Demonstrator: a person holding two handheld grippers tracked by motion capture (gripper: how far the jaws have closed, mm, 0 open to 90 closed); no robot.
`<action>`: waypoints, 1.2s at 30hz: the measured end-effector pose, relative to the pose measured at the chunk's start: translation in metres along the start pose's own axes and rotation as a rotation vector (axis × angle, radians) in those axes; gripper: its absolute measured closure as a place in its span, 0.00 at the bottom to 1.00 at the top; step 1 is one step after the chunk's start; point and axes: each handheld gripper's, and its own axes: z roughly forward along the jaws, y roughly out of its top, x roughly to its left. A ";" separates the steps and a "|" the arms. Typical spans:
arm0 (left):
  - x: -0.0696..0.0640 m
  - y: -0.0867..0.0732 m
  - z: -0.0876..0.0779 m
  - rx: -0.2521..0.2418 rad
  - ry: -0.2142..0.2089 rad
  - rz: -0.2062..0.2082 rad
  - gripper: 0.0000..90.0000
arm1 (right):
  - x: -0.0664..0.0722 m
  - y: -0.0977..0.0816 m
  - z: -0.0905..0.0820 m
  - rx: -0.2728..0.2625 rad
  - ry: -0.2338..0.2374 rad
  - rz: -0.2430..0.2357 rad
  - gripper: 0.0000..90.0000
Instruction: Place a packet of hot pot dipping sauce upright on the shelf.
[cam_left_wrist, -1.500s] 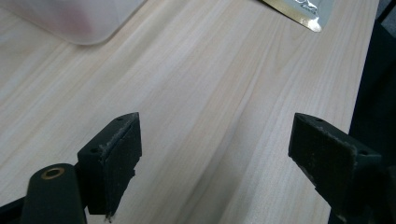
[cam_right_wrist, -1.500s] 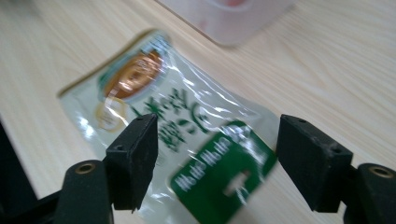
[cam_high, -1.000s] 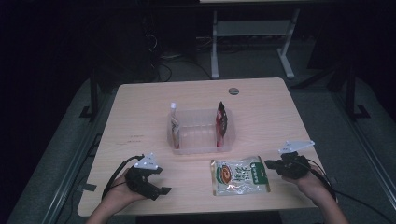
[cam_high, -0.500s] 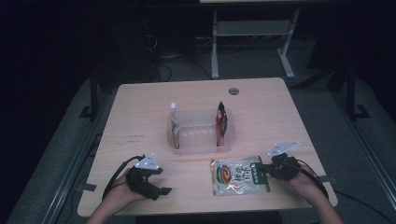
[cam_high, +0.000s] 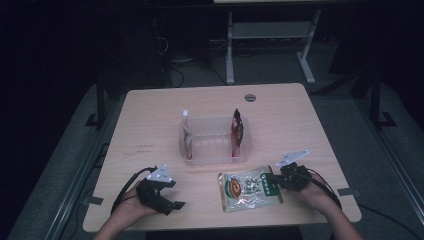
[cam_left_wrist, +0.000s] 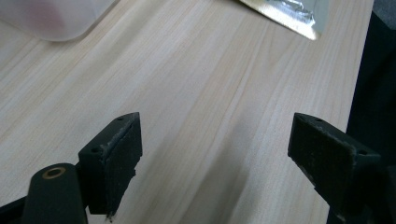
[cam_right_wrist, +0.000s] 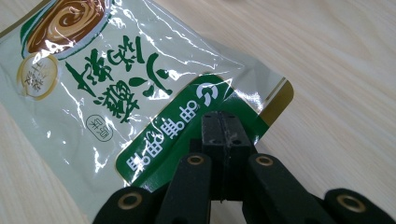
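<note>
A green and white foil snack packet (cam_high: 248, 189) lies flat on the wooden table near the front edge, its printed face close up in the right gripper view (cam_right_wrist: 116, 79). My right gripper (cam_high: 274, 181) is shut, and its pressed-together tips (cam_right_wrist: 222, 119) sit over the green band at the packet's right edge. I cannot tell whether any film is pinched between them. My left gripper (cam_high: 171, 201) rests at the front left with its jaws wide apart (cam_left_wrist: 215, 163) over bare wood, nothing between them.
A clear plastic bin (cam_high: 215, 156) stands mid-table; a pale sachet (cam_high: 186, 131) stands at its left end and a dark red packet (cam_high: 237, 129) at its right. A round grommet (cam_high: 250, 97) is at the table's back. The bin's corner (cam_left_wrist: 51, 23) shows ahead of the left jaws.
My right gripper has moved left and a little down onto the packet's right edge, and the packet has shifted slightly left. The left gripper has stayed put.
</note>
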 end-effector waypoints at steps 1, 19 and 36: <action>0.000 0.000 0.000 -0.002 0.000 -0.004 0.19 | 0.003 0.004 0.003 0.000 0.014 -0.011 1.00; 0.001 0.000 0.000 0.006 -0.002 0.001 0.19 | 0.037 0.049 0.040 -0.002 0.100 -0.118 1.00; -0.001 0.002 0.000 0.005 -0.001 0.003 0.19 | 0.045 0.061 0.037 -0.058 0.142 -0.107 0.84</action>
